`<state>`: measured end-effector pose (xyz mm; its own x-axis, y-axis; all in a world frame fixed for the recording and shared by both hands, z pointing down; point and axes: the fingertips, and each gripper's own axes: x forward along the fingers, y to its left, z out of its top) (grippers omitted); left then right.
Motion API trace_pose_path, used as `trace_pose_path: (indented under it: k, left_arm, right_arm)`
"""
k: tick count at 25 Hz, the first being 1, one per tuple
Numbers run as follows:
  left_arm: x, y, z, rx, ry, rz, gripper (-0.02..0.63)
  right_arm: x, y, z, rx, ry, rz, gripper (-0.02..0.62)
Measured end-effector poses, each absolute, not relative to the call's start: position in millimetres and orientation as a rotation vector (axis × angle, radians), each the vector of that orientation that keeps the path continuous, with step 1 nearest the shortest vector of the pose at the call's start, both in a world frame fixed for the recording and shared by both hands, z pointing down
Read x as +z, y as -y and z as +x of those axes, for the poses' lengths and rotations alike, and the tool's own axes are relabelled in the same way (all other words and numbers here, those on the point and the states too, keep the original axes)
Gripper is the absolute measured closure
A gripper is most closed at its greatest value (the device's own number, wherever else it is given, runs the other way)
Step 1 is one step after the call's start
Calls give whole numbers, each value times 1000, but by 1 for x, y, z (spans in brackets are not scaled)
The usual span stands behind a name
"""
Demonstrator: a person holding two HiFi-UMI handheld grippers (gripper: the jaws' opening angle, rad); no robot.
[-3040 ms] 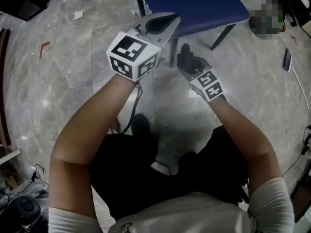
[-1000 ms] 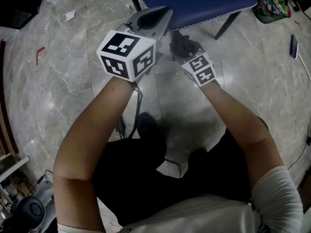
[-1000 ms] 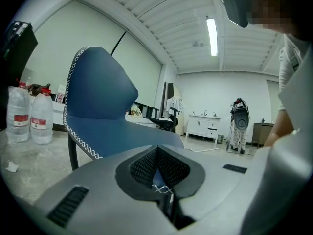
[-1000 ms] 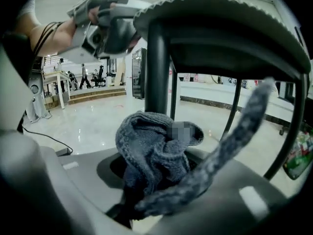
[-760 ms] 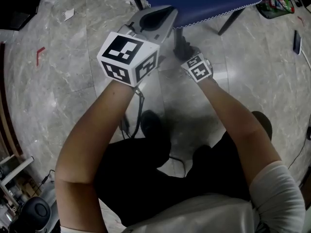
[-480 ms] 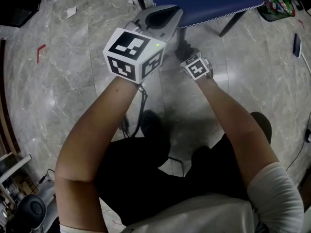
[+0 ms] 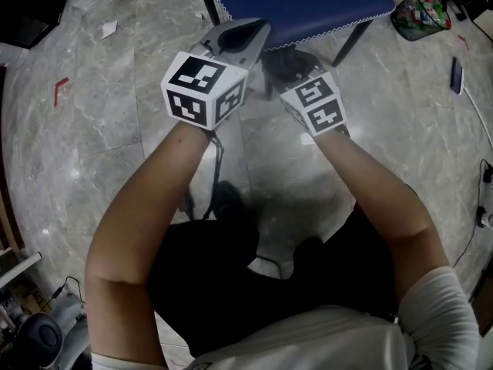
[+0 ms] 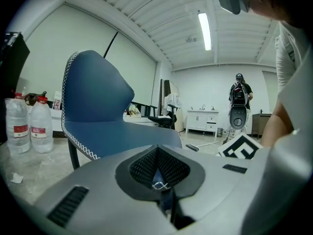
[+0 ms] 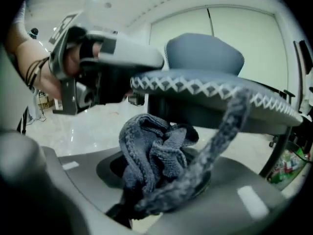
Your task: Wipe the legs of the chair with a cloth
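The blue chair seat [image 7: 308, 2] with white edge stitching stands at the top of the head view, on dark legs [image 7: 350, 43]. My left gripper [image 7: 254, 31] reaches the seat's front edge; in the left gripper view its jaws [image 8: 159, 180] meet on a sliver of blue stitched rim. My right gripper [image 7: 286, 66] sits just right of it, under the front edge, shut on a bunched dark grey cloth [image 9: 156, 151]. One strip of the cloth stretches up against the stitched seat edge [image 9: 210, 89]. The cloth [image 7: 283, 62] hides the right jaws' tips.
A mesh bin [image 7: 420, 10] with rubbish stands right of the chair, a dark flat object [image 7: 456, 74] and a cable lie further right. Two water bottles [image 8: 29, 126] stand on the floor left of the chair. A person [image 8: 238, 102] stands far off.
My right gripper has risen with the cloth from lower down the leg up to the seat's front edge. The left gripper has stayed at the seat edge.
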<state>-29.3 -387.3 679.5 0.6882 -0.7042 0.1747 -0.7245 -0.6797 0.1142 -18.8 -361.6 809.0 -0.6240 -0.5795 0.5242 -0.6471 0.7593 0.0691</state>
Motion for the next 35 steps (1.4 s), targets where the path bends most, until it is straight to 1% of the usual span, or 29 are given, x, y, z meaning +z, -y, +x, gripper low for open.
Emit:
trace_pose_path:
  k: [2,5,13,18,20,22,25,27,31,35]
  left_arm:
    - [679,389,-29,163,1170,2715,600]
    - [678,392,-29,148,1180,2707,600]
    - [679,396,-32,142,1160,2731,600]
    - [682,394,-32,155,1116,2759,600]
    - [683,393,-32,160,1107,2762,600]
    - [682,393,-32,171,1109,2768,600]
    - [682,392,-33,179,1129,2758,600]
    - [682,392,-33,181,1142,2744,600]
    - [682,392,-32,216,1198,2740,600]
    - [679,392,-31,203,1226,2712,600]
  right_arm:
    - [793,363,-19,174,2470,949,426]
    - [804,364,-16,180,2513,984,426]
    - [927,360,-12,334,2446,938,411]
    - [1024,344,0,488,2213,782,419]
    - [1048,339,2,527,2128,734,420]
    - [1054,338,1,538,2091,726,420]
    - [1041,340,1,511,2082,728,420]
    - [1016,343,-3,468,2106,740,422]
    - [936,352,-13,374,2219,791,422]
    - [830,360,-17,282,2399,857,422]
